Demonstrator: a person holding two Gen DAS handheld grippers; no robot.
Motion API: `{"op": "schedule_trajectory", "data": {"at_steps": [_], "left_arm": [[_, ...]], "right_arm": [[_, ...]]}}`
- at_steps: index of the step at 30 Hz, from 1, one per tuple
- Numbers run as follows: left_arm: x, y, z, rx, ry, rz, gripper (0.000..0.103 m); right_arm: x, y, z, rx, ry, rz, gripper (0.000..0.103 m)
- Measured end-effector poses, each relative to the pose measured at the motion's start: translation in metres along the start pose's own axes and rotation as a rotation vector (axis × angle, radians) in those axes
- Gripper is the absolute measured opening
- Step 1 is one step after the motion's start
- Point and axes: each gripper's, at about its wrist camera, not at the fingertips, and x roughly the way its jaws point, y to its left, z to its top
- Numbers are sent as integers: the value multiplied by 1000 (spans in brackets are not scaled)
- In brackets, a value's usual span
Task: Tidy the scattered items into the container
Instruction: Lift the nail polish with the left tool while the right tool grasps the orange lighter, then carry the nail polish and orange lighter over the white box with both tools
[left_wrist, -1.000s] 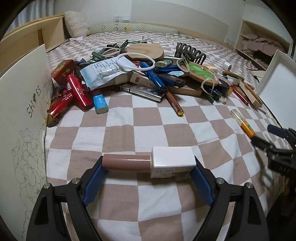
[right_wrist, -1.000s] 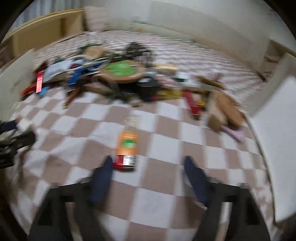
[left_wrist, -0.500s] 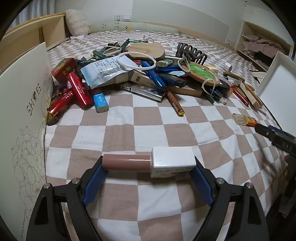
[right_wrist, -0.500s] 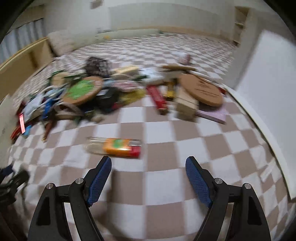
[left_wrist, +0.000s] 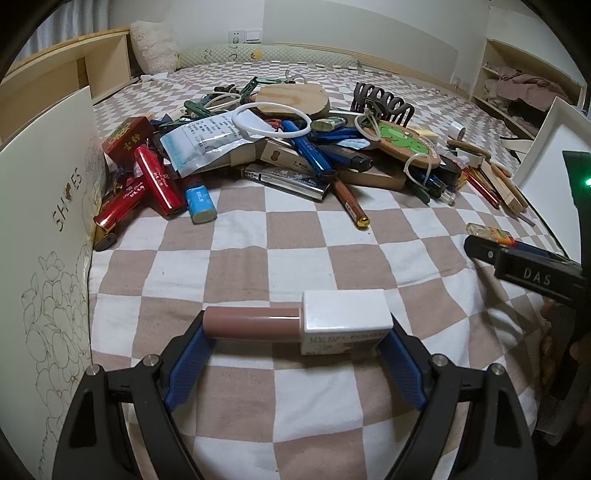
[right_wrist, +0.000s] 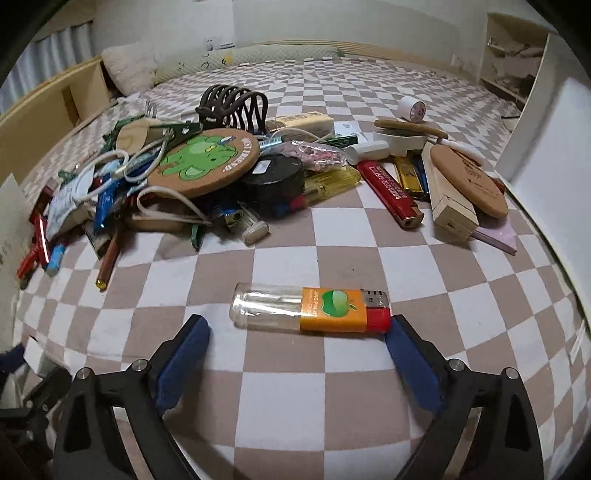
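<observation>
The left gripper (left_wrist: 295, 345) clamped a boxy white bottle (left_wrist: 297, 322) (brown cylindrical cap); the right gripper (right_wrist: 297, 345), just widened, flanked a clear plastic lighter (right_wrist: 310, 309) unheld

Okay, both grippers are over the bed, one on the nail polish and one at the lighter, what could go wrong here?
1. The left gripper grips the nail polish bottle only end to end; it may pivot out.
2. The right gripper's jaws, just opened wider, straddle the lighter off-centre: its red end nearly touches one finger, so closing could shove it.
</observation>
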Motion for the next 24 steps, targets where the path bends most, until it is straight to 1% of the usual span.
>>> {"op": "schedule_trajectory", "data": {"at_steps": [1,9,15,19,24], "left_arm": [[0,0,0,1,0,0,87],[1,-1,0,6,-2,1,87],[1,-4,1,16,-4,5,87],[0,-4,0,6,-15,1,86],[-3,-5,-1,17,-17,3,86]], "right_arm": [[0,-2,0,8,-3,6,84],[-4,-4,-2,12,-11,37,84],[-11,7,-14,-42,-11,28,84],[-20,12,-23,-67,-9,51,84],[-32,15,-34,-60,-3,80,84]]}}
